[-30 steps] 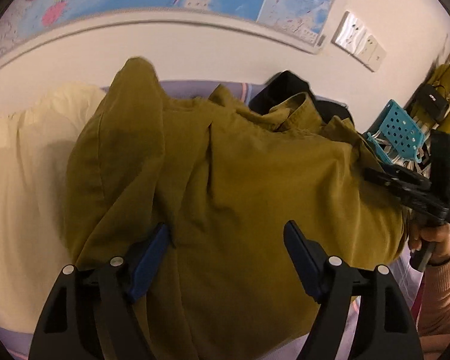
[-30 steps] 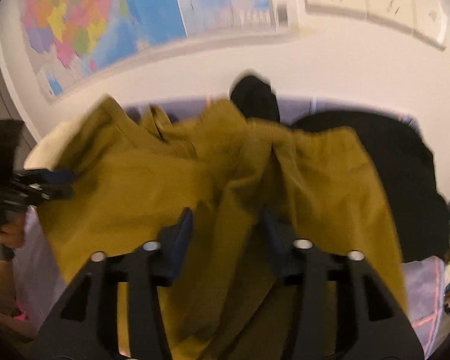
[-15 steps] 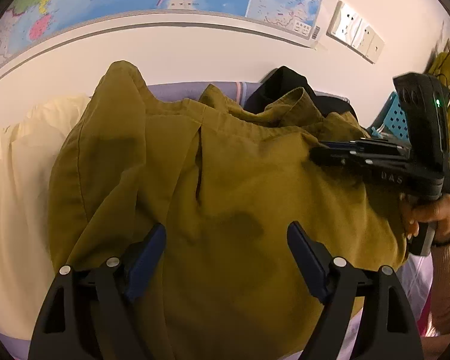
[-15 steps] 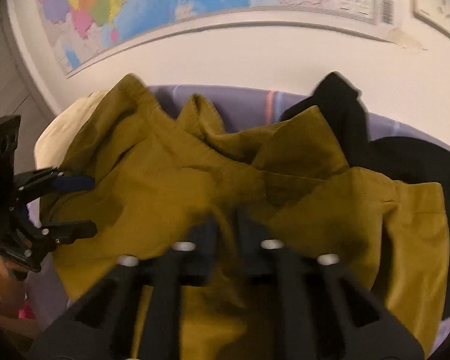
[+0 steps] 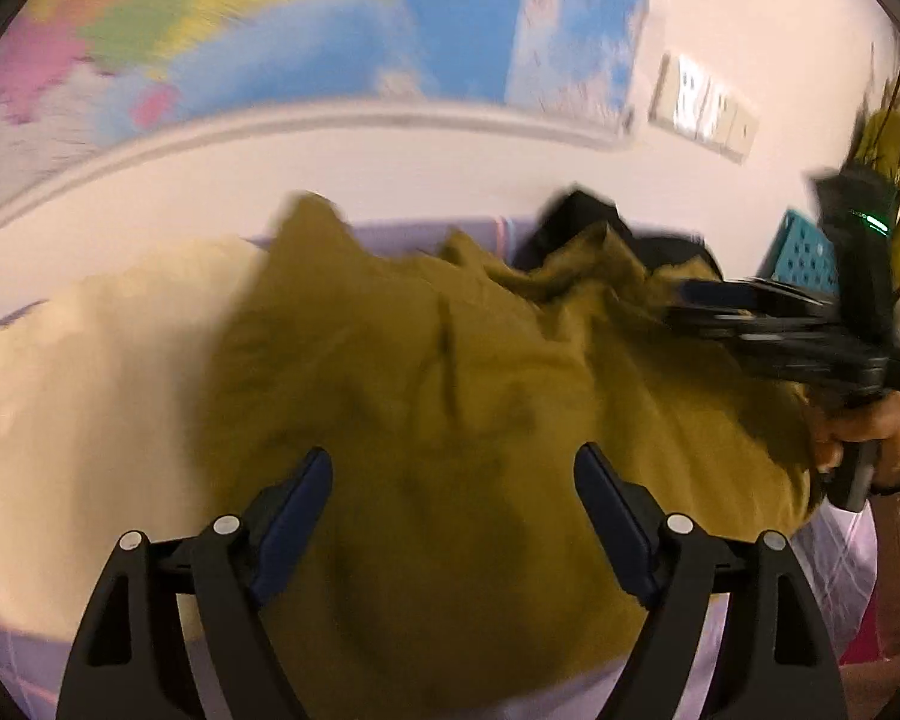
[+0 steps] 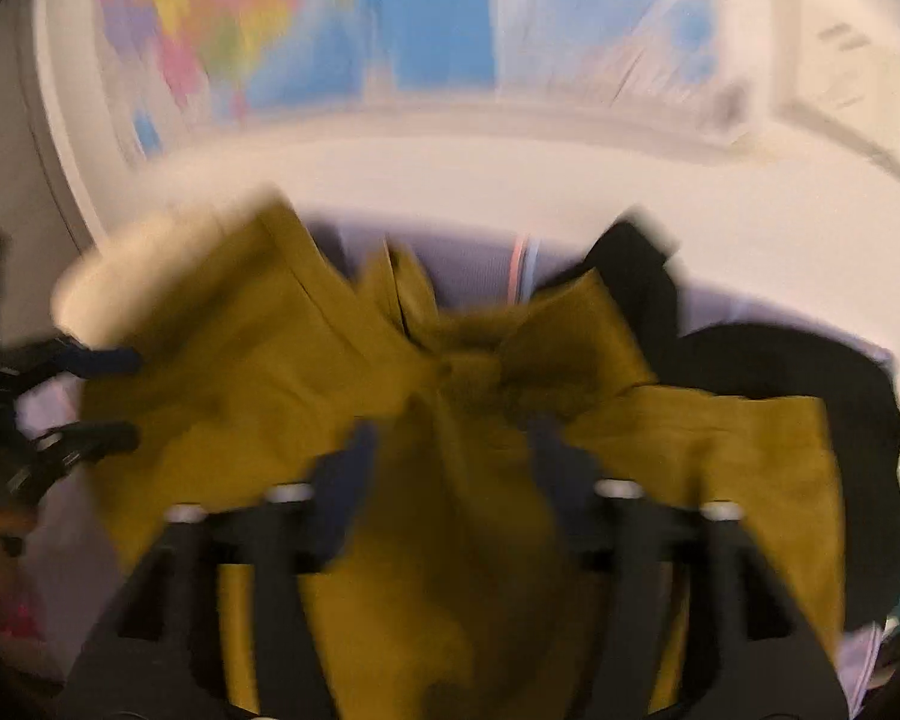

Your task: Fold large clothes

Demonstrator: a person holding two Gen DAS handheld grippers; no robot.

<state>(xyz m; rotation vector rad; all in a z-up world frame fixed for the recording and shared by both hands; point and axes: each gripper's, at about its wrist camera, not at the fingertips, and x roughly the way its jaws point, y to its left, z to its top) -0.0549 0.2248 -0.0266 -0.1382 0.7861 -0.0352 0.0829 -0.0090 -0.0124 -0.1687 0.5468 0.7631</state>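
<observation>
A large olive-green garment (image 5: 450,390) lies crumpled on the bed, its collar end toward the wall. My left gripper (image 5: 453,459) hovers over its near part, open, with nothing pinched between the blue pads. In the right wrist view the garment (image 6: 258,384) fills the middle, and my right gripper (image 6: 450,435) has its jaws opening; a raised fold of the cloth stands between the fingers without being pressed. The right gripper (image 5: 684,306) also shows at the garment's right edge, held by a hand. The left gripper (image 6: 123,397) appears at the garment's left edge. Both views are blurred.
A black garment (image 6: 780,372) lies under and behind the olive one on the right. A cream pillow or duvet (image 5: 90,390) fills the left of the bed, on a lilac sheet (image 6: 474,264). A teal basket (image 5: 810,252) stands far right. A wall with a map rises right behind the bed.
The right gripper closed on a fold of the olive garment half a second ago, and its fingers now stand apart again. Both views have shifted and blurred. The left gripper stayed open.
</observation>
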